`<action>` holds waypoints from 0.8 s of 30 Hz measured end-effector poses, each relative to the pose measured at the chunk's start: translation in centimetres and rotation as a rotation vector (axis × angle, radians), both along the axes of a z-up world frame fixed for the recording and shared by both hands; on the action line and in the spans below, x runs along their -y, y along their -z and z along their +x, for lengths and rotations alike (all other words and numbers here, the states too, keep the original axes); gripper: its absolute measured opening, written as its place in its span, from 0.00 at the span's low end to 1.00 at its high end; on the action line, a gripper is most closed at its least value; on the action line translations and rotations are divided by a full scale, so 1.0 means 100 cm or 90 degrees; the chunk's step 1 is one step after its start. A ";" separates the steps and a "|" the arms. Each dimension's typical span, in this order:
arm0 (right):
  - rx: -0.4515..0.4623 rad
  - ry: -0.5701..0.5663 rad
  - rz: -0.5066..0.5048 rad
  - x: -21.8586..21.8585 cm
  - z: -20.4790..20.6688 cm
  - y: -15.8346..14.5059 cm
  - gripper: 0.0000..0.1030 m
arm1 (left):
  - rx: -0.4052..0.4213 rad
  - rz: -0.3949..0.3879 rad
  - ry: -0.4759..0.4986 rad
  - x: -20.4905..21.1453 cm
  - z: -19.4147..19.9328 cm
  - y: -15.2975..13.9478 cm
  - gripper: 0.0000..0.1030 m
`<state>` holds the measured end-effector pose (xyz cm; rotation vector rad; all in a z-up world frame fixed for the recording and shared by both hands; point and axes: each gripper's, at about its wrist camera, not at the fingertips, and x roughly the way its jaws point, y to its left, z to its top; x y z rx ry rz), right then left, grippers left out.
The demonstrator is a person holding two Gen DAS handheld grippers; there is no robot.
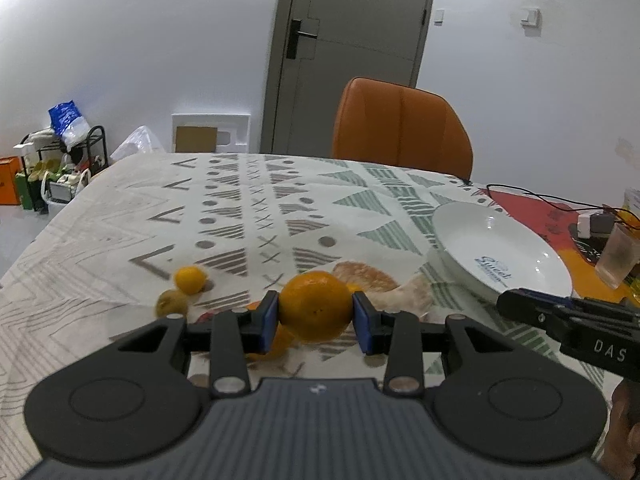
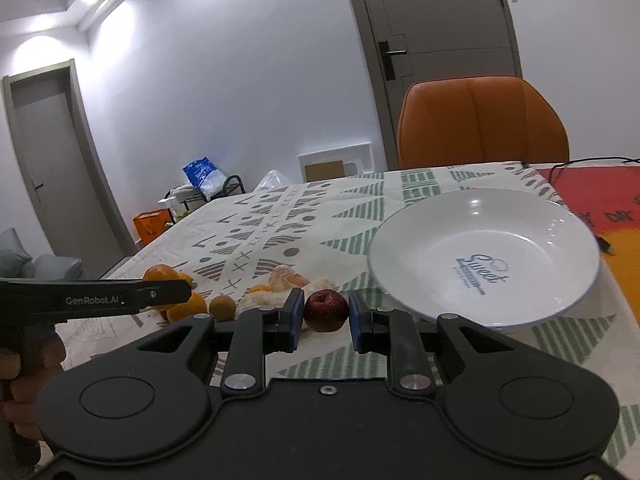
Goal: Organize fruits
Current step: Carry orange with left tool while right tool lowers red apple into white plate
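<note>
My left tongs (image 1: 316, 317) grip an orange (image 1: 313, 306), right tongs (image 2: 322, 317) a small red fruit (image 2: 325, 311); next, carry both to the white plate (image 2: 420, 216).

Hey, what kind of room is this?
Probably a home dining area: a table under a patterned tablecloth, an orange chair pulled up to it, and a shoe rack by the wall.
</note>
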<state>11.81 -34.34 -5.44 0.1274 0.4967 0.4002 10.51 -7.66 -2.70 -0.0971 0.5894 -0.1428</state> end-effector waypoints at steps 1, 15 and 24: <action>0.000 0.002 0.003 0.003 0.000 0.000 0.22 | 0.001 0.002 0.002 0.003 0.001 -0.001 0.37; 0.014 0.036 0.033 0.040 0.004 0.002 0.22 | 0.005 0.029 0.043 0.050 0.016 -0.007 0.37; 0.015 0.075 0.033 0.061 0.007 0.008 0.22 | 0.004 0.040 0.069 0.076 0.026 -0.007 0.37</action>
